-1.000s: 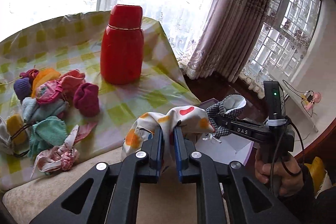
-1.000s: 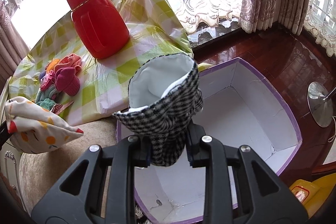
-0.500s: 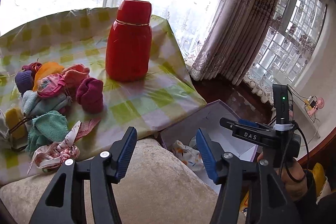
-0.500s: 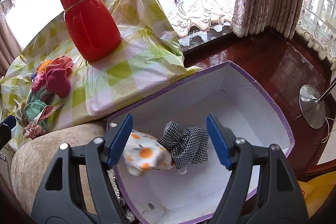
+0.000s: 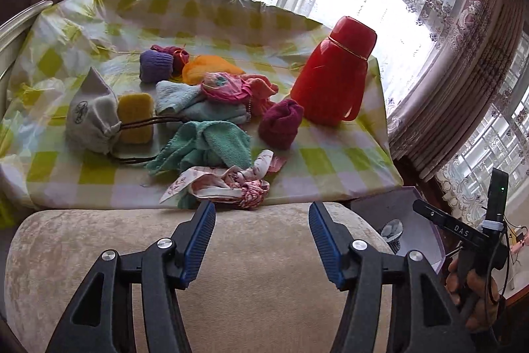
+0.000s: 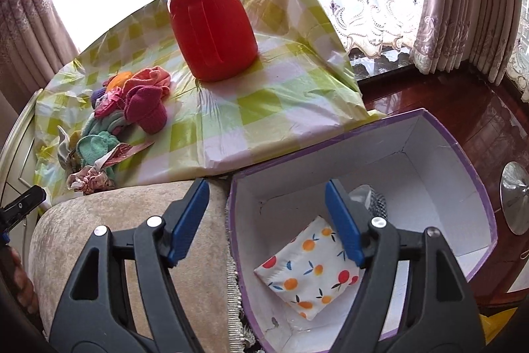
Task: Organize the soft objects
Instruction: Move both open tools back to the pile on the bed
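Observation:
A heap of soft things lies on the checked tablecloth (image 5: pixel 330 154): a teal towel (image 5: pixel 205 144), a magenta sock roll (image 5: pixel 281 121), a floral scrunchie (image 5: pixel 228 187), a white drawstring pouch (image 5: pixel 91 118) and a yellow sponge (image 5: pixel 135 118). My left gripper (image 5: pixel 261 207) is open and empty above the beige cushion, just short of the scrunchie. My right gripper (image 6: pixel 267 187) is open over the near corner of the purple-rimmed box (image 6: pixel 463 161). In the box lie a fruit-print pouch (image 6: pixel 307 267) and a black-and-white checked pouch (image 6: pixel 377 202), partly hidden by a finger.
A tall red flask (image 5: pixel 334 78) stands on the cloth right of the heap. A beige cushion (image 6: pixel 132 220) lies between me and the table. The box sits on dark wooden floor, with a round metal base (image 6: pixel 515 197) beyond it. Curtains hang behind.
Both grippers opened and let go of their pouches, which dropped into the box. The left gripper then swung left to face the heap; the right shifted a little over the box's corner.

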A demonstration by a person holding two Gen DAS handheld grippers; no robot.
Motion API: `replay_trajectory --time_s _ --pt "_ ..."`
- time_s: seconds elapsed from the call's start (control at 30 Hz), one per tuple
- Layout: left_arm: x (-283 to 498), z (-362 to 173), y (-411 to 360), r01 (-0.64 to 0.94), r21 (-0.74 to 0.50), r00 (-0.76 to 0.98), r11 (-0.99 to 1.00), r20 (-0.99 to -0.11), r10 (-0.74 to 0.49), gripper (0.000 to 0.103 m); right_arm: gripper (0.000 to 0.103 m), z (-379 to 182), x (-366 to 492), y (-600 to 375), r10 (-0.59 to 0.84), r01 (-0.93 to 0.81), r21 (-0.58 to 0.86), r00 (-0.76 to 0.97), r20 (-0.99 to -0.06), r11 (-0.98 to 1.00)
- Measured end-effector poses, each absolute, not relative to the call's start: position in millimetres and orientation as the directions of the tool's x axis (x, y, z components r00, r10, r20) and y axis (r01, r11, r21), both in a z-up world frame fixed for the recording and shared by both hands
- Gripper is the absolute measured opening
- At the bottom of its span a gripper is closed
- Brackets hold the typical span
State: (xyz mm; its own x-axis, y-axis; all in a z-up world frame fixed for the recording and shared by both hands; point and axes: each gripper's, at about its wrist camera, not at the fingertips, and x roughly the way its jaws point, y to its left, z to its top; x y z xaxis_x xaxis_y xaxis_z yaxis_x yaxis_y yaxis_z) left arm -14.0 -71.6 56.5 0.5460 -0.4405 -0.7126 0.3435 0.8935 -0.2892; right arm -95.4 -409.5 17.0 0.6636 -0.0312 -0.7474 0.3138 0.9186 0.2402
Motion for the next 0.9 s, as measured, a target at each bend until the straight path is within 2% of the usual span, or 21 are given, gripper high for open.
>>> replay_trajectory --time_s 0.17,0.43,0.57,0.77,0.9 --pt "-6 45 -37 0.267 -0.312 0.57 0.912 -0.712 -0.41 0.06 0.075 20 -77 -373 0.078 0.214 0.284 0.657 -0.75 0.935" --pt "16 37 -3 0.175 -0.332 0.601 0.927 -0.709 -0.368 0.06 0.075 18 -43 -305 0.175 0.057 0.264 0.613 -0.771 0.963" --pt "38 32 19 0.09 -0.342 0.624 0.935 -0.712 -0.321 0.06 0.075 20 -27 -289 0.171 0.032 0.24 0.611 -0.773 0.97" --pt "83 20 53 -0.044 -0.395 0.632 0.918 -0.722 -0.28 0.06 0.075 21 10 -294 0.106 0.099 0.213 0.623 -0.775 0.972" --pt "112 6 71 -0.135 -0.443 0.608 0.886 -0.743 -0.278 0.068 0.077 18 39 -295 0.061 0.122 0.17 0.611 -0.789 0.978"
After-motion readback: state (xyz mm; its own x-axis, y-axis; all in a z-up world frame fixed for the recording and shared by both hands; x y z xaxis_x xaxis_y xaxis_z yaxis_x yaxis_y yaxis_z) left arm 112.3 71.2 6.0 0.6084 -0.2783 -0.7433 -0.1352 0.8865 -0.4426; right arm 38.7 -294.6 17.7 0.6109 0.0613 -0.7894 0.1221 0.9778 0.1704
